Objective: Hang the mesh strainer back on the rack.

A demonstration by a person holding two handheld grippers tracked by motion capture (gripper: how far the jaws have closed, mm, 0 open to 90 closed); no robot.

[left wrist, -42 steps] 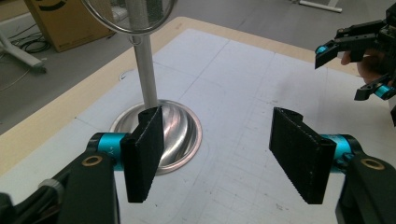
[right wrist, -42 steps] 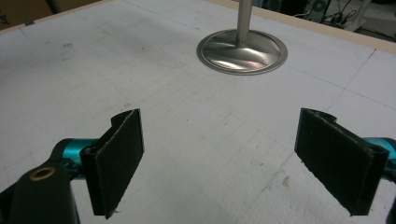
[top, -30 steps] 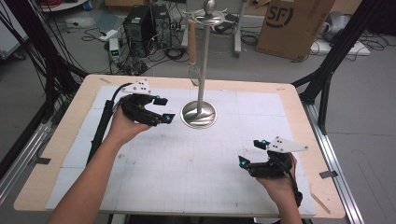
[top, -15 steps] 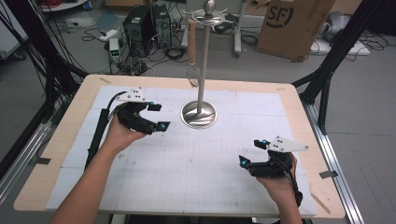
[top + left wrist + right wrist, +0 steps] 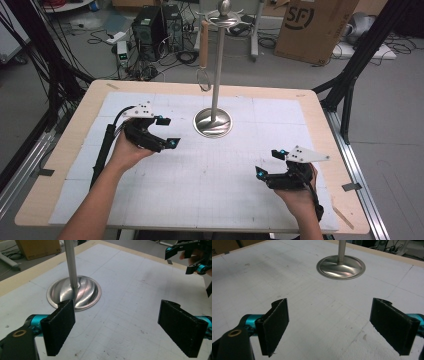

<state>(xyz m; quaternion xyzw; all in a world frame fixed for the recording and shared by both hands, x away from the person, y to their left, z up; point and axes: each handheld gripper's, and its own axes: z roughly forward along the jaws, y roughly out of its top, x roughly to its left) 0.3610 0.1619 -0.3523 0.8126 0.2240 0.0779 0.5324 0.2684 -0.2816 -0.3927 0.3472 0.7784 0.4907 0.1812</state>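
A tall metal stand [image 5: 218,75] with a round shiny base [image 5: 213,123] rises from the middle of the white table mat. A whisk with a wooden handle [image 5: 203,47] hangs from a hook near its top. My left gripper [image 5: 167,132] is open, held just left of the base, with nothing between its wide-apart jaws. The base [image 5: 74,293] lies close ahead in the left gripper view. At the front right my right gripper [image 5: 269,162] is open and empty too. It looks across bare mat at the base [image 5: 340,267].
The white mat [image 5: 210,175] covers a wooden table [image 5: 70,150]. Behind the table, the floor holds computer cases [image 5: 155,25], cables and a cardboard box [image 5: 312,27]. Black frame struts [image 5: 350,75] stand at the right. The other gripper [image 5: 192,257] appears far off in the left gripper view.
My left gripper has drawn back toward the person and lower over the mat, a little away from the stand base. The right gripper has stayed put.
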